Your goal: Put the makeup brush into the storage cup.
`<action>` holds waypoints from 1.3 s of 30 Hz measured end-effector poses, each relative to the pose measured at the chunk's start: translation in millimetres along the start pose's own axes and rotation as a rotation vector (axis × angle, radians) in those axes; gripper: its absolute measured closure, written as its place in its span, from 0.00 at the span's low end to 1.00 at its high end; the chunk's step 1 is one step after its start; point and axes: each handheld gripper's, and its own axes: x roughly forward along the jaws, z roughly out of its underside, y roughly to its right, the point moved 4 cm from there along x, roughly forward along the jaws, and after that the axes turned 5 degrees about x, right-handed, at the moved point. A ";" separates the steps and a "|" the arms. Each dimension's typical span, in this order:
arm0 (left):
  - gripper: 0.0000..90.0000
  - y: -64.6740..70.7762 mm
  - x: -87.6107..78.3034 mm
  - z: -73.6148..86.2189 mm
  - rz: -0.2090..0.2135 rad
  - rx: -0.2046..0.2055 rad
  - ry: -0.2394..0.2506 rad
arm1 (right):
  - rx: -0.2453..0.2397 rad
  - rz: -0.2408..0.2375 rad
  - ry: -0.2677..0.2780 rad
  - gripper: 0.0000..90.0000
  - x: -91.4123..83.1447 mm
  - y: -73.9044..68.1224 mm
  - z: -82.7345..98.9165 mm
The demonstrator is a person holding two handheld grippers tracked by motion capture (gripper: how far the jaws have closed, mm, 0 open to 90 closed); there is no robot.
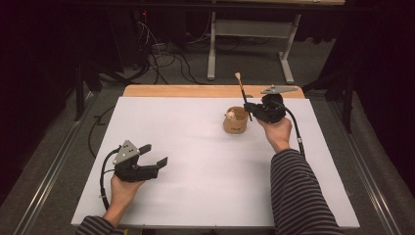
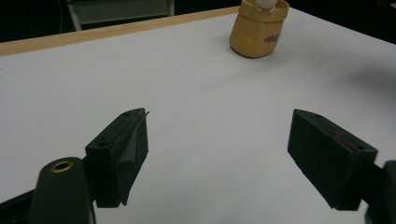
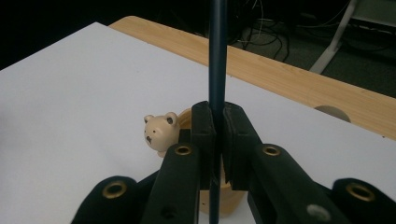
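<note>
Right hand-held gripper (image 1: 250, 108), upper right of frame: clenched on thin dark brush handle (image 3: 217, 56) over tan cup (image 1: 235, 121). Left hand-held gripper (image 1: 155, 155), lower left: jaws wide, empty.

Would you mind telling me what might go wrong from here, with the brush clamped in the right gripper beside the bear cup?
1. The right gripper pinches the thin brush low on its handle; the long shaft above could pivot or slip on the way down.
2. The bear cup stands free on the table, while the left gripper rests open, far off; a nudge from the brush might tip the cup.
3. The bear figure on its rim may block entry.
</note>
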 end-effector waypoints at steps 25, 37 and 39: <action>0.24 1.4 -0.4 0.6 0.008 0.005 0.000 | -0.023 0.017 -0.020 0.96 30.9 -5.9 -6.5; 0.24 1.9 -0.7 0.5 0.011 0.009 0.002 | -0.029 0.032 -0.033 0.96 39.3 -5.5 -4.1; 0.24 2.0 -0.7 0.6 0.012 0.010 -0.002 | -0.028 0.034 -0.039 0.96 41.8 -5.3 -2.8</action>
